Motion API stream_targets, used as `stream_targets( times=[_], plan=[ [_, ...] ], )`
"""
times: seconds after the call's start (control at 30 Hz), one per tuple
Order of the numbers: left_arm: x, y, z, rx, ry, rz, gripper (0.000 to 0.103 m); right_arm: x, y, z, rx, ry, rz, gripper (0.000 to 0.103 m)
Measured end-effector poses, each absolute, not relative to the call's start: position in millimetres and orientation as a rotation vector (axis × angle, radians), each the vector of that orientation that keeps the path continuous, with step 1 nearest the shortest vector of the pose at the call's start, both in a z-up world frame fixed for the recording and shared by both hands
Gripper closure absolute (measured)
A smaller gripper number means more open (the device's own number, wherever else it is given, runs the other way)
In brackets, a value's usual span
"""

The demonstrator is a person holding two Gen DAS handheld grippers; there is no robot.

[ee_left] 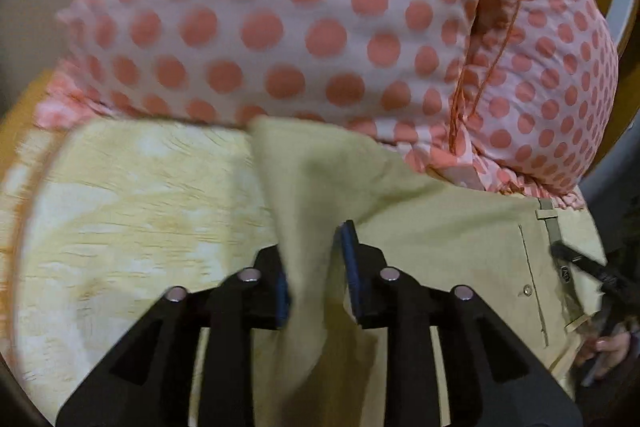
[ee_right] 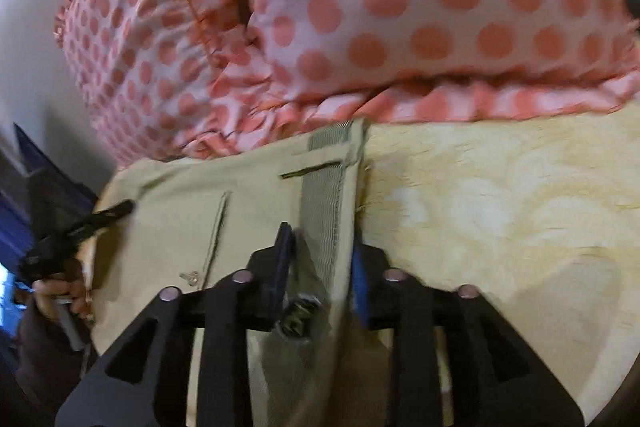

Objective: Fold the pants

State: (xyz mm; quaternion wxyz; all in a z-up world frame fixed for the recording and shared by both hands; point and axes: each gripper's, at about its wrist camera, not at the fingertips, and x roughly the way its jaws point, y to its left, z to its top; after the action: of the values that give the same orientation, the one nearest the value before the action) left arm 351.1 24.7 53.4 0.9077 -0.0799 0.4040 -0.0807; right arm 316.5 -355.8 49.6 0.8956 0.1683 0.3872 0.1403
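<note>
The khaki pants (ee_left: 420, 227) are lying on the yellow bedspread (ee_left: 140, 207) of a bed, just beside two polka-dot pillows (ee_left: 280, 27). The left tongs (ee_left: 316, 275) are pinching a raised fold of pant fabric, while the right tongs (ee_right: 320, 267) are gripping the waistband (ee_right: 326, 195) near the metal button (ee_right: 298, 319). To fold well, both grips should probably be travelling together, keeping the cloth taut and the edges lined up, and staying clear of the pillows' ruffles.
</note>
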Motion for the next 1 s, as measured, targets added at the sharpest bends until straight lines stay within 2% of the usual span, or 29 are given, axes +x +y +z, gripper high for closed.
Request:
stream_targets(
  times=[0.03,0.07,0.1,0.17,0.2,0.3,0.37,0.43,0.47,0.5,0.53,0.57,0.6,0.67,0.83,1.0],
  plan=[
    [336.0,28.3,64.0,-0.164,0.787,-0.167,0.066,305.5,-357.8,60.1,0.368,0.758,0.325,0.049],
    [325.7,29.6,71.0,-0.179,0.759,-0.188,0.061,299.2,-359.1,65.2,0.389,0.737,0.365,0.035],
    [313.1,31.0,77.0,-0.207,0.735,-0.236,0.056,292.0,-357.2,70.5,0.417,0.724,0.426,0.028],
    [293.5,24.5,81.8,-0.261,0.745,-0.377,0.046,286.5,-346.2,69.8,0.476,0.772,0.558,0.025],
    [290.6,19.1,78.2,-0.277,0.78,-0.432,0.044,288.5,-341.0,61.1,0.503,0.832,0.586,0.02],
    [306.5,7.2,50.1,-0.285,0.929,-0.43,0.046,305.7,-336.7,24.9,0.563,1.002,0.486,0.021],
    [320.9,12.5,29.9,-0.316,0.97,-0.376,0.059,305.2,-345.7,22.9,0.641,0.97,0.482,0.021],
    [319.9,15.1,33.2,-0.289,0.966,-0.311,0.062,294.2,-345.9,32.1,0.616,0.981,0.407,0.022],
    [311.8,16.6,38.3,-0.281,0.972,-0.28,0.056,282.7,-342.2,40.3,0.563,0.969,0.37,0.019],
    [298.5,17.0,44.6,-0.264,0.95,-0.263,0.045,264.1,-335.2,52.7,0.48,0.937,0.349,0.013],
    [282.9,17.1,52.6,-0.234,0.912,-0.252,0.039,251.6,-327.2,59.5,0.431,0.906,0.344,0.01],
    [253.0,14.7,65.3,-0.163,0.84,-0.223,0.026,232.3,-320.7,64.8,0.378,0.875,0.332,0.002],
    [236.1,12.2,69.6,-0.123,0.804,-0.2,0.013,207.2,-310.9,67.8,0.311,0.843,0.309,0.001],
    [184.9,8.0,74.8,-0.036,0.732,-0.15,0.004,171.0,-296.5,64.0,0.22,0.805,0.286,0.001],
    [97.8,-6.9,46.7,0.02,0.74,-0.126,0.002,109.1,-257.8,29.0,0.1,0.765,0.179,0.001],
    [75.4,-14.1,18.7,0.037,0.767,-0.062,0.002,91.9,-231.8,10.5,0.036,0.76,0.135,0.001]
  ],
)
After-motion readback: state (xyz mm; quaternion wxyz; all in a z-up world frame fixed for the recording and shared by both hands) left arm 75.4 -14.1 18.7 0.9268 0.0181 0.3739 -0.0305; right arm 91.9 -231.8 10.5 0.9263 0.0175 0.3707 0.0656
